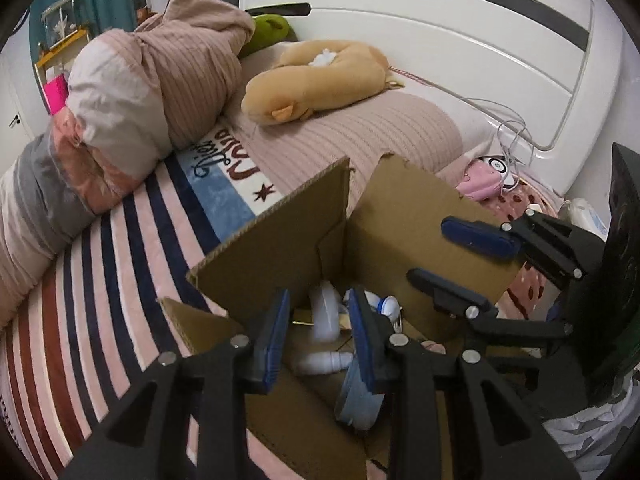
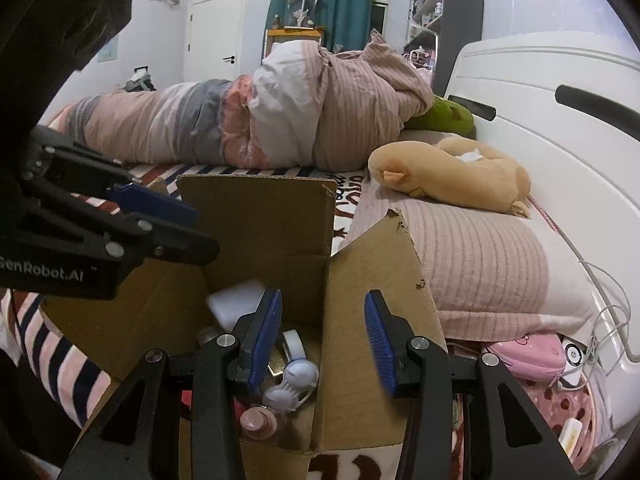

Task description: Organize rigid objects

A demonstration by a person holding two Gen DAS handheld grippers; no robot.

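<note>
Left wrist view: found left gripper [image 1: 318, 320] spread open over the box [image 1: 280, 248], tips just inside the opening, nothing pinched between the pads. Judged that as a release or reach pose above the pile, not a carry. Saw white bottles [image 1: 324, 316] lying loose on the box floor directly below, one upright-ish, one on its side; could not identify a pale blue-grey item under the right-hand finger.

Right wrist view: found right gripper [image 2: 322, 320] likewise parted and empty, straddling the near corner of the box, one finger inside, the other outside the wall. Took this as steadying or waiting, not grasping. Logged contents beneath it: white bottle [image 2: 236, 300] against the back wall, twin-cup lens case [image 2: 288, 384], pink-capped bottle [image 2: 258, 420] nearest the front. Counted rigid items already collected in the box; could not tell from the frames whether more remained outside.

Noted flaps standing up, which kept the opening clear for drops from above. Noted box set on the striped blanket [image 1: 100, 280], beside the pillow [image 2: 480, 264].

Farther back: plush [image 1: 320, 80] on the pillow, rolled duvet [image 1: 152, 80] along the far side, headboard [image 1: 460, 40] behind. Treated these soft things as outside the task.
</note>
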